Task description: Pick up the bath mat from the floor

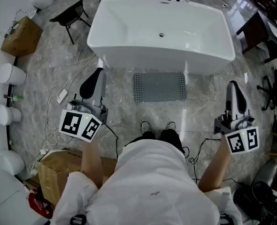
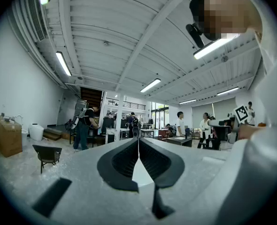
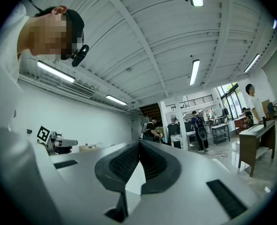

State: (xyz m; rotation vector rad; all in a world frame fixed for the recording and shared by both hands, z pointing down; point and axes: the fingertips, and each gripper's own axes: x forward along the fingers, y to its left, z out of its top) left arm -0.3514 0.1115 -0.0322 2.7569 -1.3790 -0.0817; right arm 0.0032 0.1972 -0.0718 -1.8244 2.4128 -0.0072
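Observation:
A grey dotted bath mat (image 1: 159,86) lies flat on the marble floor, right in front of the white bathtub (image 1: 162,32). I stand just behind it, shoes (image 1: 157,126) near its edge. My left gripper (image 1: 97,72) is held up at the left, well left of the mat, jaws shut and empty. My right gripper (image 1: 233,85) is raised at the right, shut and empty too. Both gripper views point up and across the hall, so neither shows the mat: the left gripper (image 2: 138,142) and right gripper (image 3: 139,145) tips meet with nothing between them.
A black chair (image 1: 73,14) and a cardboard box (image 1: 21,35) stand at the far left. Cables (image 1: 63,97) trail on the floor left of me. Another box (image 1: 63,172) sits by my left leg. Dark tables (image 1: 260,32) and an office chair (image 1: 274,86) stand at the right.

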